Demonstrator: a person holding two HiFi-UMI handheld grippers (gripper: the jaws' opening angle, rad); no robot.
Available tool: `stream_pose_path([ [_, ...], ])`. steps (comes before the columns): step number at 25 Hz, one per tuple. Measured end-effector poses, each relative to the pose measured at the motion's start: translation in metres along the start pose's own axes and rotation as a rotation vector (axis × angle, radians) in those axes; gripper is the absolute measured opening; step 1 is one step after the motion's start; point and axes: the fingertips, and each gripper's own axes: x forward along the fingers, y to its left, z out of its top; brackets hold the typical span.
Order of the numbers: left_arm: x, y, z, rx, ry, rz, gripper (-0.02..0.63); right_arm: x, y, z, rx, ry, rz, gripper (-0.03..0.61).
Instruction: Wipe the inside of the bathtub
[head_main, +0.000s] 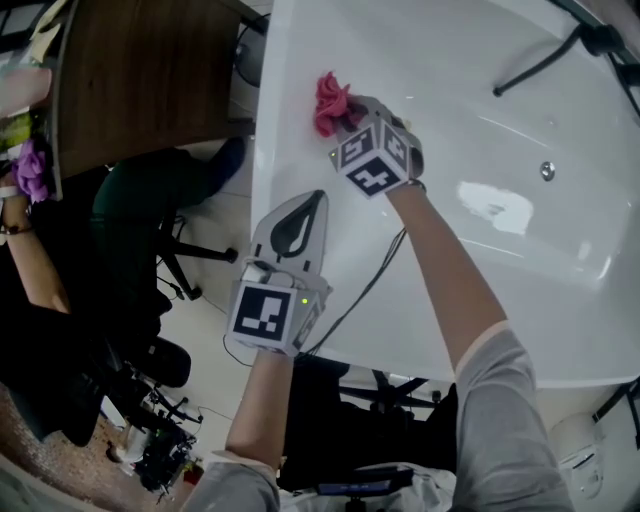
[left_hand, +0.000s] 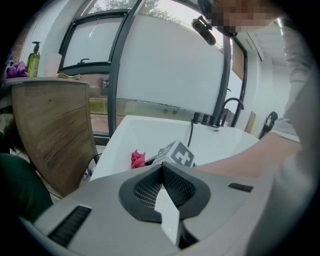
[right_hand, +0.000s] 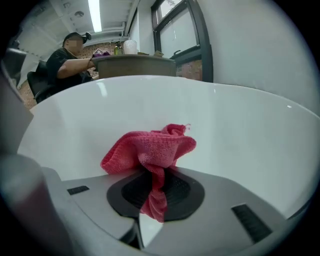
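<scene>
In the head view, my right gripper (head_main: 346, 110) reaches into the white bathtub (head_main: 470, 300) and pinches a pink cloth (head_main: 328, 104), which touches the tub's inner wall close to the left rim. My left gripper (head_main: 315, 200) hangs over that same rim nearer to me, its jaws pressed together with nothing between them. The drain (head_main: 547, 171) sits well apart to the right on the tub floor. A wooden cabinet (head_main: 140, 80) stands beside the tub, and a seated person (head_main: 40, 270) in dark clothes is at the far left.

In the left gripper view, my left gripper (left_hand: 162, 167) shows both jaws meeting at the tips and empty. Past them lies the bathtub (left_hand: 150, 132), with the pink cloth (left_hand: 137, 159) just beside the marker cube (left_hand: 178, 154) of my other tool. A black faucet (left_hand: 227, 107) rises at the tub's far end, and a green bottle (left_hand: 33, 59) stands on the wooden cabinet (left_hand: 50, 130).

In the right gripper view, my right gripper (right_hand: 156, 176) clamps the pink cloth (right_hand: 150, 149); a strand hangs down between the jaws while the bunched part stands against the bathtub (right_hand: 245, 130) wall. The seated person (right_hand: 67, 62) is beyond the rim.
</scene>
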Motion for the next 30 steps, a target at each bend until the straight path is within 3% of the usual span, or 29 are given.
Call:
stream_pose_path([
  [4, 0.008, -0.001, -0.006, -0.006, 0.009, -0.005, 0.005, 0.016, -0.031, -0.001, 0.041, -0.009, -0.04, 0.046],
  [7, 0.012, -0.005, -0.011, -0.002, 0.013, -0.006, 0.005, 0.014, -0.027, -0.003, 0.062, -0.041, -0.052, 0.043],
  [12, 0.015, -0.015, -0.017, -0.014, 0.048, -0.016, 0.005, -0.007, 0.026, -0.027, 0.008, -0.024, 0.021, 0.043],
  [17, 0.019, -0.017, -0.021, -0.025, 0.066, 0.004, 0.005, -0.019, 0.059, -0.05, 0.039, -0.014, 0.047, 0.043],
  [23, 0.02, -0.017, -0.021, -0.022, 0.063, 0.002, 0.005, -0.001, 0.029, -0.053, -0.028, 0.021, 0.031, 0.043],
  [30, 0.024, -0.012, -0.018, -0.004, -0.003, 0.0, 0.005, 0.035, -0.029, -0.061, 0.025, 0.081, -0.01, 0.041],
])
